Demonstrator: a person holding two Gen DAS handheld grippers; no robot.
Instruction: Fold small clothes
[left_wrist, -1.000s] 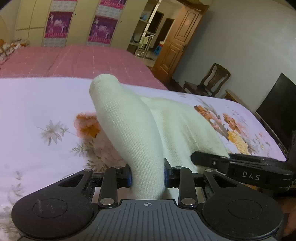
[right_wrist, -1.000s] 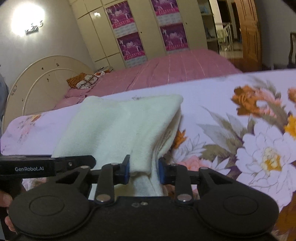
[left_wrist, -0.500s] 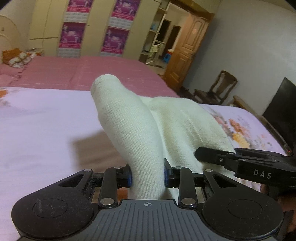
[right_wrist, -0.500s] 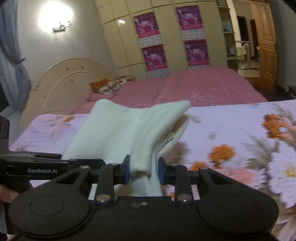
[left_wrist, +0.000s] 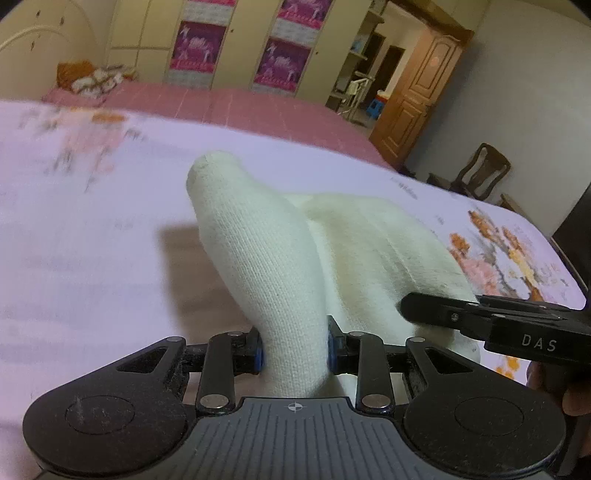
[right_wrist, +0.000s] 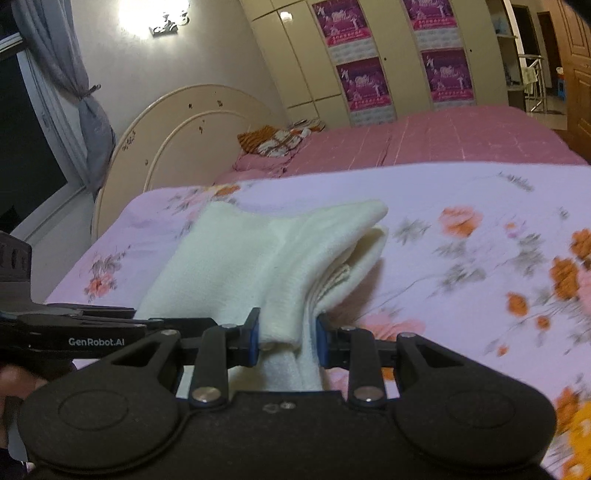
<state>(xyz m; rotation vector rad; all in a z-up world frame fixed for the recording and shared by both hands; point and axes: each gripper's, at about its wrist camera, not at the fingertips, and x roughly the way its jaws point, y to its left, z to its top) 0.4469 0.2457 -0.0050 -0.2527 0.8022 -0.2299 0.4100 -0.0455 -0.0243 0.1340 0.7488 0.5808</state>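
Left gripper (left_wrist: 295, 349): jaws pinching one end of the cream sock (left_wrist: 266, 258), knit bunched thick between the blue pads; the toe end sticks up and forward, clear of the bed.

Sock, where it is: held off the floral sheet (left_wrist: 92, 258) between the two tools, sagging across the middle in a soft span; in the right wrist view the sock (right_wrist: 280, 254) shows stacked layers at its far edge.

Right gripper (right_wrist: 286, 341): jaws nipped on the other end of the sock, cloth filling the whole gap, layers fanning out just past the pads.

Risk, left side: I'd say the free toe end could flop sideways once it's lowered, and the fold would land crooked.

Risk, right side: those fanned layers look loosely stacked, so a quick swing may let the inner ones slide out of line; pulling the two tools apart could stretch the knit out of one grip.

Risk, landing: the sheet is soft, so dragging the sock across it may rumple both.

Hidden: the pinched ends vanish behind each tool body, so how deep the bite goes is unknown.

Hard to make out: sheet pattern is motion-smeared in both views; whether this is one sock or a pair, I can't tell.
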